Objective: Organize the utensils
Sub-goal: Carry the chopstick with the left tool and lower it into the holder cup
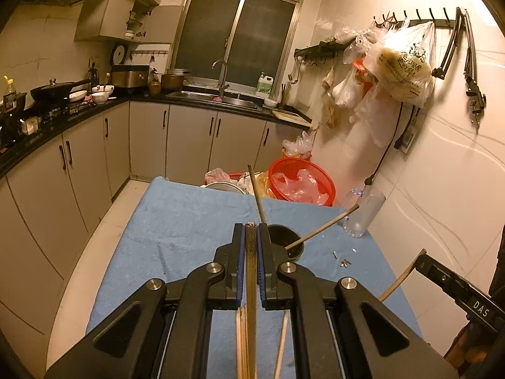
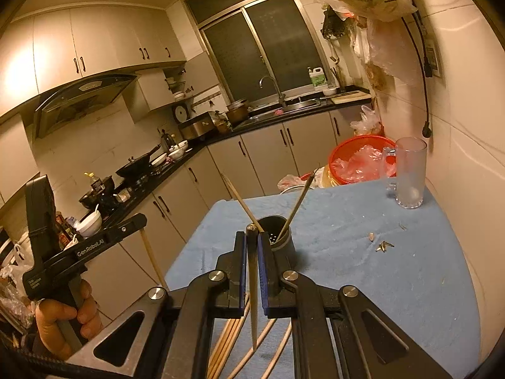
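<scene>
- Two tools, each clamped tight on one chopstick: left tool (image 1: 251, 225), then right tool (image 2: 252, 232), above the blue-covered desk (image 1: 176, 221).
- Two chopsticks already lean in the dark holder (image 2: 281, 237); several lie loose below.
- Risk: a tilted stick may miss or tip the holder.

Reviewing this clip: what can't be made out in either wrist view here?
- Left tongs: the rest of the clamped chopstick, cut off by the bottom edge.
- Right wrist view: how many loose chopsticks lie on the blue towel; the right tongs cover them.
- Small bits on the towel: too small to identify.
</scene>
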Available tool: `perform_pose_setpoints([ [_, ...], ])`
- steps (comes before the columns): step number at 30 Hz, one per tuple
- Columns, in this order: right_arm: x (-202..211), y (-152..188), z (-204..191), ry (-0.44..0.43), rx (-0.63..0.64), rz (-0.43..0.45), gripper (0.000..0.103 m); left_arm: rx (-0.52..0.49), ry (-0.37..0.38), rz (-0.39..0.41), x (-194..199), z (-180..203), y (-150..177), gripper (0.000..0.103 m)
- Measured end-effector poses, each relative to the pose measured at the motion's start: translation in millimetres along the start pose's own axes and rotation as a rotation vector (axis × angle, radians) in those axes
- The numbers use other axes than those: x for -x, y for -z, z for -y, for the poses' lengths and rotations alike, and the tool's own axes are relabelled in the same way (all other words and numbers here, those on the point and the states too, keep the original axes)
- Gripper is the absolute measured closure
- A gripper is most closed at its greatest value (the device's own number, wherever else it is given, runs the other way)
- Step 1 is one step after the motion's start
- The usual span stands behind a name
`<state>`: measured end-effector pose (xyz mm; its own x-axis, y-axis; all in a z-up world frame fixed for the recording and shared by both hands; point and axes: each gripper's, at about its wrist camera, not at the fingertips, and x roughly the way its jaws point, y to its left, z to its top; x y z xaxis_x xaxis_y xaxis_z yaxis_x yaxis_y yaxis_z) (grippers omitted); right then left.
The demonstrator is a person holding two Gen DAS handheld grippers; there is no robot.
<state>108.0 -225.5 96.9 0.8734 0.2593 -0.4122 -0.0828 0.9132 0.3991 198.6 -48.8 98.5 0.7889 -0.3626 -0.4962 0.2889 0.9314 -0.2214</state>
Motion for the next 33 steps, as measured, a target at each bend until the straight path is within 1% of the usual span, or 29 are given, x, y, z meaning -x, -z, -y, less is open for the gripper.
perform_pose_setpoints([
  [5,0.9,-15.2,2.0,-0.031,0.003,-0.012,0.096,0.0,0.008,0.009,-1.7,4.1,-6.0,0.096],
  [8,0.6,-24.5,2.1,-0.031,0.01,-0.01,0.096,0.011,0.018,0.017,-3.4,5.4,-11.9,0.096],
  [11,-1.0,-33.1,2.9,-0.025,0.02,0.004,0.096,0.031,0.021,0.041,-4.2,4.0,-18.8,0.096],
  [15,-3.9,-44.4,3.7,-0.014,0.016,0.039,0.096,0.084,0.017,0.099,-7.1,0.9,-29.6,0.096],
  [17,-5.9,-49.1,4.1,-0.008,0.009,0.064,0.096,0.12,0.016,0.135,-9.1,-2.1,-34.5,0.096],
  [20,-9.8,-55.3,4.0,0.011,-0.003,0.113,0.096,0.158,0.019,0.164,-16.3,-2.3,-42.4,0.096],
  [24,-15.9,-66.1,0.9,0.027,-0.004,0.159,0.096,0.161,0.006,0.19,-28.8,1.7,-55.3,0.096],
  [29,-23.8,-90.2,-1.2,0.043,0.003,0.2,0.096,0.17,-0.005,0.215,-44.9,2.0,-78.2,0.096],
  [33,-29.2,-109.5,-2.3,0.055,0.017,0.242,0.096,0.17,-0.017,0.256,-55.9,2.6,-97.4,0.096],
])
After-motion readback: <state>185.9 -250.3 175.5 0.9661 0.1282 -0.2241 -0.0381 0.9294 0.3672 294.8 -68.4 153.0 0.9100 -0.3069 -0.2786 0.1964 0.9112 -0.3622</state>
